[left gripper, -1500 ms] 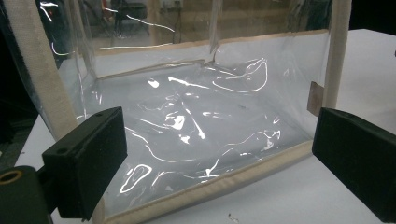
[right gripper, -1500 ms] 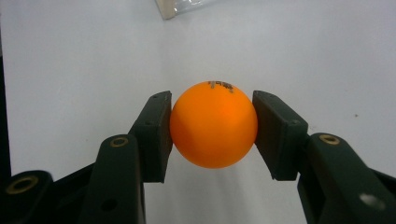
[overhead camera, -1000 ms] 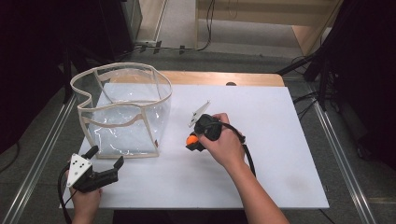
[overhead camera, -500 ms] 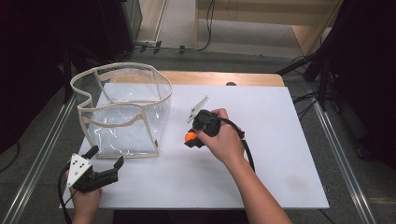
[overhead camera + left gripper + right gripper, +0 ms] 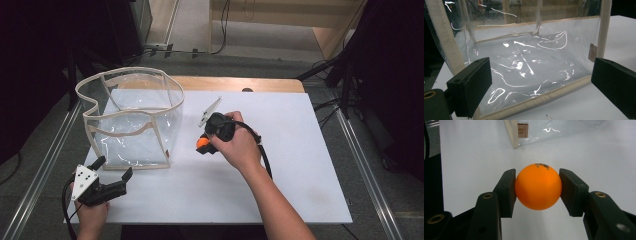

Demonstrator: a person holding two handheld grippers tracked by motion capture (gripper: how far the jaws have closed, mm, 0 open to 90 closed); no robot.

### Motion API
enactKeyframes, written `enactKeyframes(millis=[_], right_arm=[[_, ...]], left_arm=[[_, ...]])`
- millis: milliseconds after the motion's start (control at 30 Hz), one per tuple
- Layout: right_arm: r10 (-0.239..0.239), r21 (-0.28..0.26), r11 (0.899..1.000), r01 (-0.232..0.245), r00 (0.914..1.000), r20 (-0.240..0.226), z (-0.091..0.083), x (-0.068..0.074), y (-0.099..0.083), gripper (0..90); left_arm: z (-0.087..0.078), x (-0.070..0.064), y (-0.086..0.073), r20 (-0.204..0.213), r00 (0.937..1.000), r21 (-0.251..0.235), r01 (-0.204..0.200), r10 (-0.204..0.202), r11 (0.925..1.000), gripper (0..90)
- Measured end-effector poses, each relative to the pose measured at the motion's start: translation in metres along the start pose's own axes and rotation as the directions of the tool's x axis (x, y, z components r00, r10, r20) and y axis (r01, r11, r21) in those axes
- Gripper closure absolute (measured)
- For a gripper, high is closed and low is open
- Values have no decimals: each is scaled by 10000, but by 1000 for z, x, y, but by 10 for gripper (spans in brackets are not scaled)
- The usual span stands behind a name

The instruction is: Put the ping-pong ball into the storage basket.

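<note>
Clear, glossy plastic makes up the walls of the bag [image 5: 132, 120] at the far left of the white table [image 5: 300, 170]; its edges are bound in cream fabric tape, and its open rim curves unevenly. The high view shows it standing upright and empty. The left gripper view adds what the high one cannot: creases and bright glints across the film, a padded bottom seam resting on the table, and a small tan label on a corner strip.

Near the table's left front corner, the left gripper [image 5: 114, 176] sits in the person's left hand [image 5: 92, 212], its black, block-shaped jaws spread wide, with the bag's near wall framed between them, nothing gripped. A grey three-cornered plate tops it.

Farther right, near the table's middle, the right hand [image 5: 240, 145] wraps the right gripper [image 5: 202, 145], which points toward the bag's near right corner. From above, the orange ball [image 5: 202, 144] is just a dot. The right gripper view shows it smooth, round and matte, with dark print on top, pinched between the two jaws above the table.
</note>
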State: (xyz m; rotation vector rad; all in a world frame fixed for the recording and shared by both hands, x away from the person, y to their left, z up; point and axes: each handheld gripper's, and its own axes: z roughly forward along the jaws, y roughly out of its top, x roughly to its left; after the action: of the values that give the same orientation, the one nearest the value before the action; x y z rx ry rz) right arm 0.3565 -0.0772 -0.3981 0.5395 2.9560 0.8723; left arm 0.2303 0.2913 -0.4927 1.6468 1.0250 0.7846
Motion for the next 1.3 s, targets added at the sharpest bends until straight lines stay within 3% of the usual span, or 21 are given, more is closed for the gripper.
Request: enactKeyframes(millis=[1300], right_arm=[[-363, 37, 9993, 364, 9993, -94, -18, -6, 27, 482]], left_arm=[[0, 0, 0, 0, 10000, 35, 37, -37, 10000, 37]])
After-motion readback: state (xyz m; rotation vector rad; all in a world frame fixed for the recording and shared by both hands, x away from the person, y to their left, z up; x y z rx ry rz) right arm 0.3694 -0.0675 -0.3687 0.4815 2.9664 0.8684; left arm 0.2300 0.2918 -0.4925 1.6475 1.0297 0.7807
